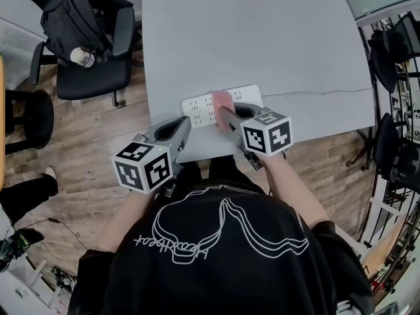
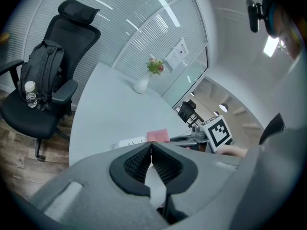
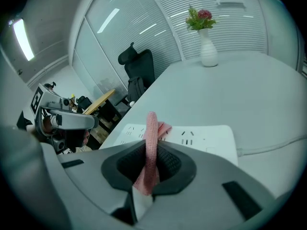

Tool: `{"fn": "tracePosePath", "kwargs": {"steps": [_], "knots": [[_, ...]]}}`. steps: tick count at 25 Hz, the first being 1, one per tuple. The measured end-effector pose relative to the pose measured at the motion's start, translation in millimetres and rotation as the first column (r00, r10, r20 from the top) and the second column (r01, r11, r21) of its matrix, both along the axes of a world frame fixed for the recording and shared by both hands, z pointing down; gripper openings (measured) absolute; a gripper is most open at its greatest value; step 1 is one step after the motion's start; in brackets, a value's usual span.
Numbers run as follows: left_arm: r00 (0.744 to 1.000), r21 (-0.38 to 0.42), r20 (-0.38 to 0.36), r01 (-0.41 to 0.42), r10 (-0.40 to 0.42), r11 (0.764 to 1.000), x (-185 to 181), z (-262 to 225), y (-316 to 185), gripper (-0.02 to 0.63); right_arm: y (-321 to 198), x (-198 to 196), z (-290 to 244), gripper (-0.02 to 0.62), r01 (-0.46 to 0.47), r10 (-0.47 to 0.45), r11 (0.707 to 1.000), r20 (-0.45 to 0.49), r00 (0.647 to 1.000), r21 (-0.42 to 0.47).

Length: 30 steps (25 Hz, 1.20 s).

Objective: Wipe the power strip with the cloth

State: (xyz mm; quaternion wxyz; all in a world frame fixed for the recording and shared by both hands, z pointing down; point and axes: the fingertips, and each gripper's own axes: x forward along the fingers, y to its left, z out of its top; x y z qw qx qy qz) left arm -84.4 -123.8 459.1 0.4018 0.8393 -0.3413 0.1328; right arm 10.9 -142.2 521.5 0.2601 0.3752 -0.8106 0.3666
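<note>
- cloth (image 1: 222, 101): plain pink;
- power strip (image 1: 197, 109): white, with small dark socket slots;
- table (image 1: 262, 38): pale grey;
- left gripper (image 2: 151, 145) and right gripper (image 3: 151, 143): grey bodies, black ribbed pads (image 2: 134, 162);
- marker cubes (image 1: 144, 166): white with black squares;
- floor (image 1: 98, 130): brown wood planks;
- chair (image 1: 92, 71) and backpack (image 1: 72, 21): black;
- vase (image 3: 208, 51): white; flowers (image 3: 204, 14) pink, leaves green;
- shirt (image 1: 216, 274): black, white line drawing

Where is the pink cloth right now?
In the head view, the pink cloth sits on the white plastic power strip at the near edge of the pale grey table, pinched by the right tool.
</note>
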Motion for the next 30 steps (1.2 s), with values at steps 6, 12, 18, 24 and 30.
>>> {"fn": "tracePosePath", "kwargs": {"steps": [6, 12, 18, 24, 30], "knots": [[1.000, 0.001, 0.008, 0.006, -0.006, 1.000, 12.3, -1.7, -2.2, 0.014, -4.2, 24.3, 1.3, 0.054, -0.026, 0.026, 1.000, 0.002, 1.000, -0.007], [1.000, 0.000, 0.018, 0.006, -0.006, 1.000, 24.9, -2.2, -4.7, 0.014, -6.4, 55.3, 1.6, 0.060, -0.067, 0.067, 0.998, -0.016, 0.998, 0.000], [1.000, 0.000, 0.021, 0.006, -0.006, 1.000, 36.0, -3.8, -10.6, 0.014, -8.8, 83.2, 2.7, 0.064, -0.096, 0.096, 0.995, -0.032, 0.995, 0.006], [1.000, 0.012, 0.023, -0.001, 0.001, 1.000, 45.8, -7.7, -15.0, 0.014, -11.6, 105.1, 2.8, 0.060, -0.120, 0.120, 0.993, -0.053, 0.991, 0.014], [1.000, 0.004, 0.026, 0.013, -0.013, 1.000, 44.0, -5.9, -14.9, 0.014, -13.6, 117.6, 3.6, 0.060, -0.144, 0.144, 0.990, -0.056, 0.988, 0.010]]}}
